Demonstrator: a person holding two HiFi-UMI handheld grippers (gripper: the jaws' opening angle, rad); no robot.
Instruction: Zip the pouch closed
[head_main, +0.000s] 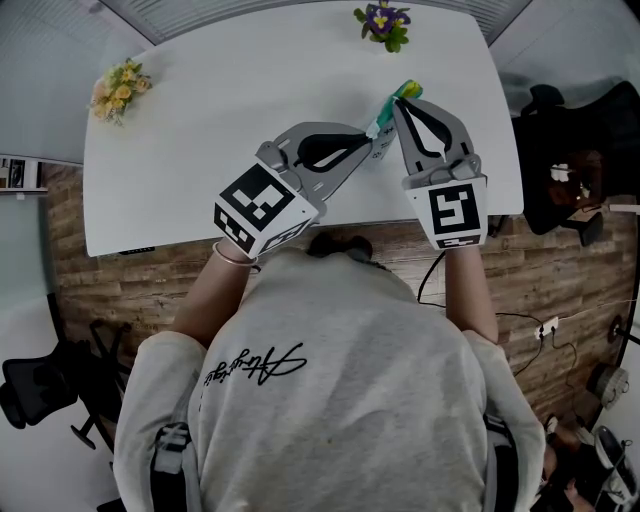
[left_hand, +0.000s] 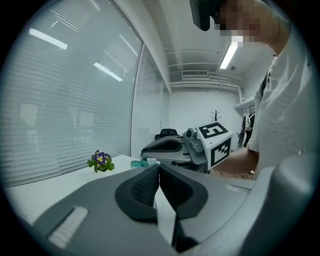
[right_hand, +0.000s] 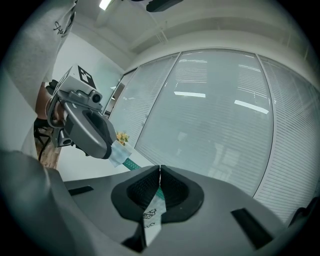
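Note:
A small clear pouch (head_main: 388, 108) with a green zip strip hangs above the white table (head_main: 230, 130), stretched between both grippers. My left gripper (head_main: 374, 141) is shut on its near lower end, and in the left gripper view clear film (left_hand: 162, 210) runs between the closed jaws (left_hand: 159, 168). My right gripper (head_main: 398, 104) is shut on the pouch's upper end. In the right gripper view printed film (right_hand: 152, 215) passes through its jaws (right_hand: 160, 169), and the green strip (right_hand: 131, 164) leads across to the left gripper (right_hand: 95, 134).
A purple flower pot (head_main: 384, 23) stands at the table's far edge and a yellow-pink bunch (head_main: 120, 89) at its left corner. Black chairs (head_main: 560, 150) stand to the right of the table, and cables lie on the wooden floor (head_main: 560, 320).

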